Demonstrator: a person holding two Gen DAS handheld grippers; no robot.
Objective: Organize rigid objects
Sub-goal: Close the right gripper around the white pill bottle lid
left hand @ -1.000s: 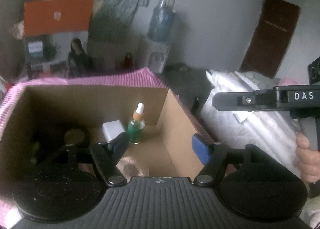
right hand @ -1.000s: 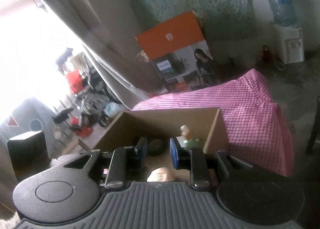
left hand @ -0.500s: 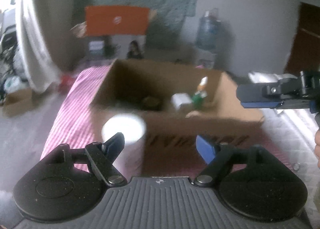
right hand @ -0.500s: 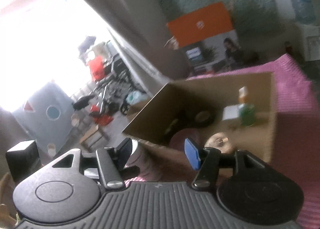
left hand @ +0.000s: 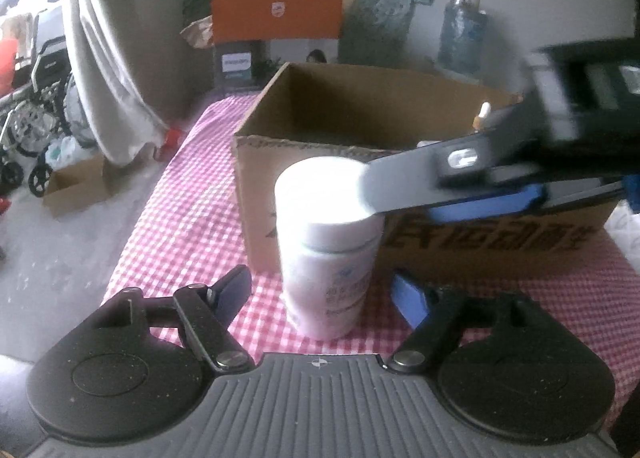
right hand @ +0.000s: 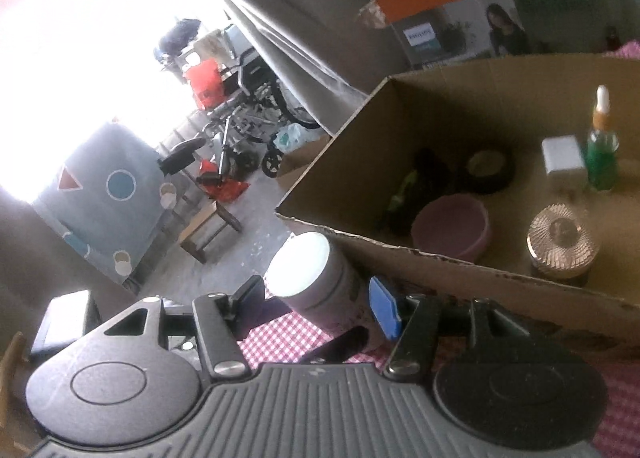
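- Between the left tongs (left hand: pixel 320 292), whose blue pads stand apart at either side, rises a white bottle (left hand: pixel 328 254); the jaws are closing, yet neither pad presses on it.
- Upright on the pink checked cloth (left hand: pixel 180 217) of the desk, the bottle sits just in front of the cardboard box (left hand: pixel 500 246), at 12 o'clock from the left tongs.
- Across the bottle's cap, from 3 o'clock in the left view, reaches the right tongs (right hand: pixel 320 300), blurred.
- Seen from the right wrist, the right tongs straddle the same bottle (right hand: pixel 320 282): jaws released, a gap at the dark pad on the left, the blue pad (right hand: pixel 384 306) close against the bottle's side; contact there cannot be told.
- Inside the box (right hand: pixel 440 254), at 1 to 2 o'clock from the right tongs, lie a pink bowl (right hand: pixel 452 225), a ribbed coppery lid (right hand: pixel 560 234), a green dropper bottle (right hand: pixel 602 149) standing upright, a small white block (right hand: pixel 562 157) just beside it, a dark round tin (right hand: pixel 486 165) and a dark bundle with green (right hand: pixel 416 185).
- Behind the box, at 12 o'clock, leans an orange carton (left hand: pixel 276 9); at 10 o'clock hang a curtain (left hand: pixel 104 57) and beyond it a wheelchair (left hand: pixel 36 97).
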